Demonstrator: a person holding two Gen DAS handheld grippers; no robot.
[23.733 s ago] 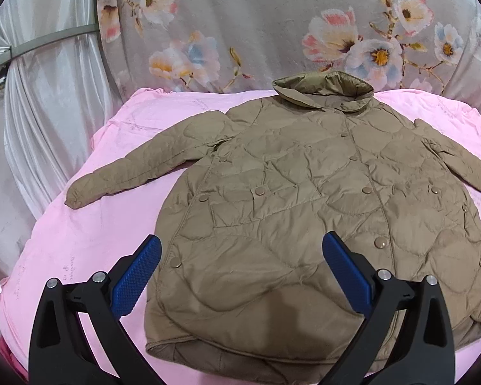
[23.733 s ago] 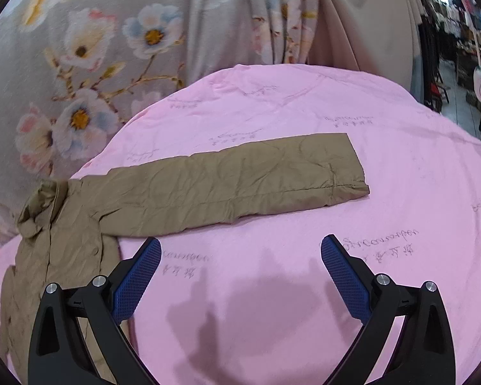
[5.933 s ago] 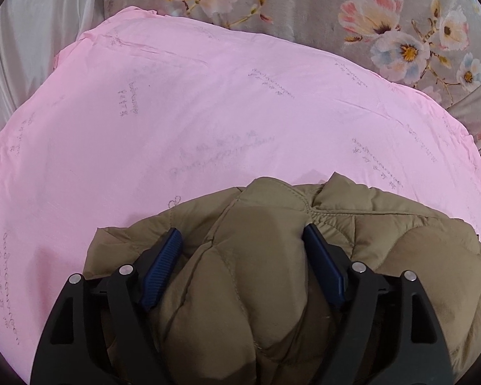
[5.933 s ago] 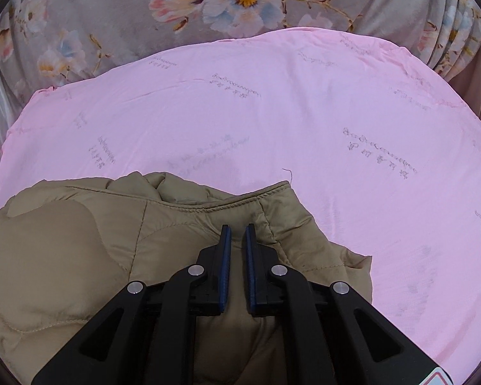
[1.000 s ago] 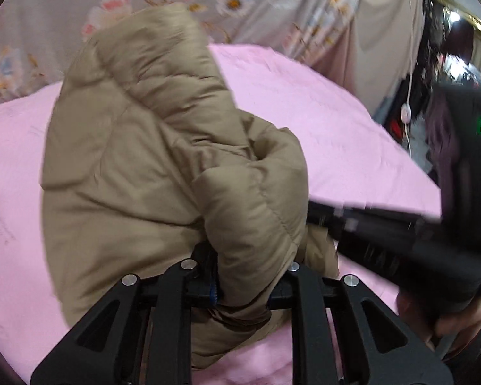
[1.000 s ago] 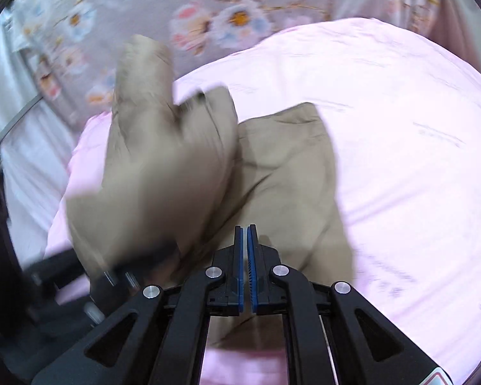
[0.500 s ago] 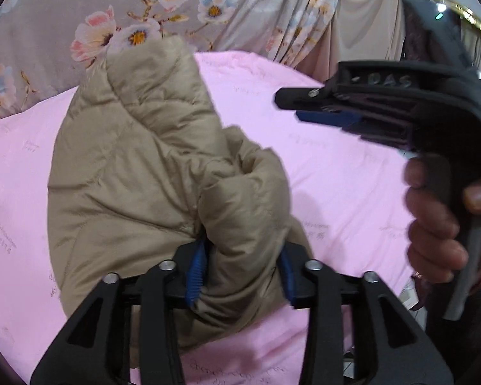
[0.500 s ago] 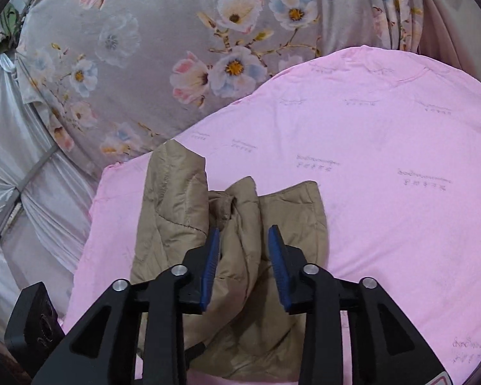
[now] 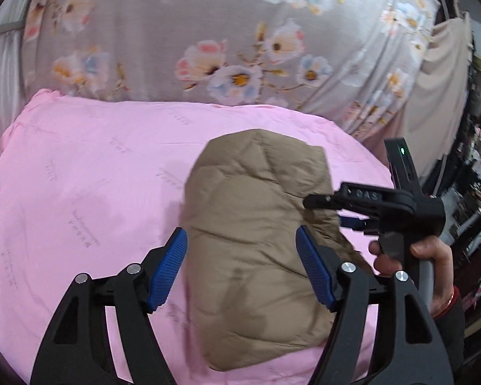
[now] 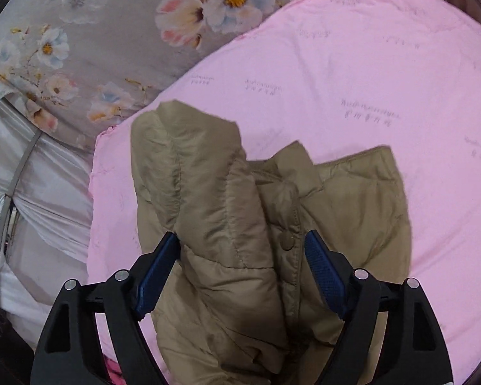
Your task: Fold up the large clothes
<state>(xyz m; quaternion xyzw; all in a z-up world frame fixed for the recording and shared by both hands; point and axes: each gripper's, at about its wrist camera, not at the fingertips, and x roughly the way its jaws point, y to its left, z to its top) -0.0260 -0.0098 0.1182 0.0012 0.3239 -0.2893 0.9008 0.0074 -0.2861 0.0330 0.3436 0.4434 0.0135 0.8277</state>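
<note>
A tan quilted jacket [image 9: 256,224] lies folded into a thick bundle on the pink sheet [image 9: 80,176]. My left gripper [image 9: 242,266] hovers over its near end, jaws opening, blue pads apart on either side of the bundle and not pressing it. In the right wrist view the jacket [image 10: 227,211] shows its bunched folds and a snap button. My right gripper [image 10: 240,276] is also opening above it, pads clear of the cloth. The left wrist view shows the right gripper [image 9: 327,211] from the side at the bundle's right edge, held by a hand [image 9: 433,256].
A grey floral curtain [image 9: 240,48] hangs behind the bed. White satin drape [image 10: 32,199] falls at the bed's left edge. A dark cluttered room [image 9: 477,192] lies past the right edge. Pink sheet spreads to the left and beyond the jacket.
Both grippers were shut on the raised jacket a second ago. They have let go, spread their jaws and drawn back and up. The jacket now lies flat as a folded bundle.
</note>
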